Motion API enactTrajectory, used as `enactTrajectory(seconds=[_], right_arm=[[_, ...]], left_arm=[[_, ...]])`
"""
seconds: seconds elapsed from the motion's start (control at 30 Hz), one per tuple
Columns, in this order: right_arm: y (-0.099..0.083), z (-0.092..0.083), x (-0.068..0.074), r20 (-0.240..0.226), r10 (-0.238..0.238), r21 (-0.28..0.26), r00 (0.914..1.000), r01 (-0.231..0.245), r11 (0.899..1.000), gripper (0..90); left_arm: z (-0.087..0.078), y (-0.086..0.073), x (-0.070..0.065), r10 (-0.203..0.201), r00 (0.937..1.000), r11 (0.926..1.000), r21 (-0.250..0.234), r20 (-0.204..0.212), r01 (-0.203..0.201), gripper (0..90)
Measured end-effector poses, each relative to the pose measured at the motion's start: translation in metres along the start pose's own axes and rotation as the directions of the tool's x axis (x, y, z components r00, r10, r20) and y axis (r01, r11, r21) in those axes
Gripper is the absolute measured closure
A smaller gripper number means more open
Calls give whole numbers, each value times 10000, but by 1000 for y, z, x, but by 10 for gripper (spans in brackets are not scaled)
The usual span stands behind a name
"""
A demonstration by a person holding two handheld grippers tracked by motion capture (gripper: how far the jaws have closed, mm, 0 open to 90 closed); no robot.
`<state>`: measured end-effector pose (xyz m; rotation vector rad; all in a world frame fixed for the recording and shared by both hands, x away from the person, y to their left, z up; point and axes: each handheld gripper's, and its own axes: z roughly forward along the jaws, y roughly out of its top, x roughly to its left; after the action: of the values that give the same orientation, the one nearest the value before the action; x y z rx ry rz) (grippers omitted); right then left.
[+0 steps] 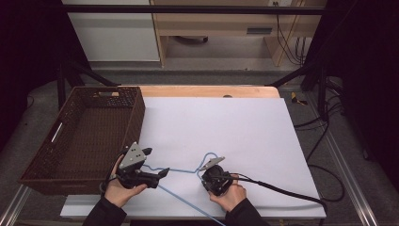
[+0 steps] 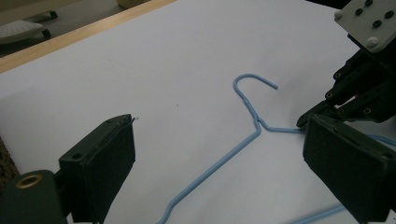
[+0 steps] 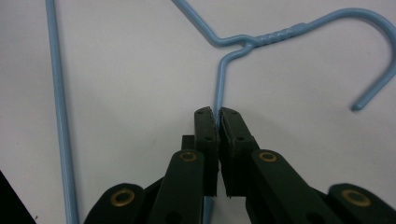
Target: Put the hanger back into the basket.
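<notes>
White sheeting (image 1: 226,136) covers most of the wooden table (image 1: 207,91), and beyond its far edge stand pale cabinets and a tangle of dark cables on the floor; a brown woven basket (image 1: 84,136) with cut-out handles sits at the table's left side, overhanging the white surface's edge; a light blue wire coat hanger (image 1: 186,172) lies flat on the white sheet near the person's side, its hook curling toward the far edge and its long bottom bar running off toward the lower edge of the high view; the right gripper (image 3: 218,119) is clenched on the hanger, its two black jaws pressed together on the sloping shoulder wire just below the twisted neck, with the hook (image 3: 373,60) lying on the white surface beyond; in the high view this gripper (image 1: 212,170) sits just beside the neck with the person's hand wrapped around its body and a black cable trailing away to the right; the left gripper (image 2: 219,158) is released, its jaws standing wide apart over the hanger's other shoulder wire without touching it; in the high view it (image 1: 157,162) lies between the basket and the hanger, near the basket's front corner, held in the other hand.
</notes>
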<state>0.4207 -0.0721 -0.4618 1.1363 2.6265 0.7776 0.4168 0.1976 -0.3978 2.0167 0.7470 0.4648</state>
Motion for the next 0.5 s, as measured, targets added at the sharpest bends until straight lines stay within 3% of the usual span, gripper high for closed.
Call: enactTrajectory(seconds=[0.17, 0.33, 0.5], right_arm=[[0, -1, -2, -191, 269, -64, 9995, -270, 9996, 873], [0, -3, -3, -169, 82, -147, 9998, -84, 9999, 873], [1, -11, -5, -203, -231, -557, 9995, 219, 9982, 874]], left_arm=[[1, 1, -1, 45, 10000, 10000, 23, 44, -45, 89], [3, 1, -2, 96, 9999, 9999, 111, 86, -97, 90], [9, 2, -4, 266, 9993, 9989, 389, 264, -276, 93]])
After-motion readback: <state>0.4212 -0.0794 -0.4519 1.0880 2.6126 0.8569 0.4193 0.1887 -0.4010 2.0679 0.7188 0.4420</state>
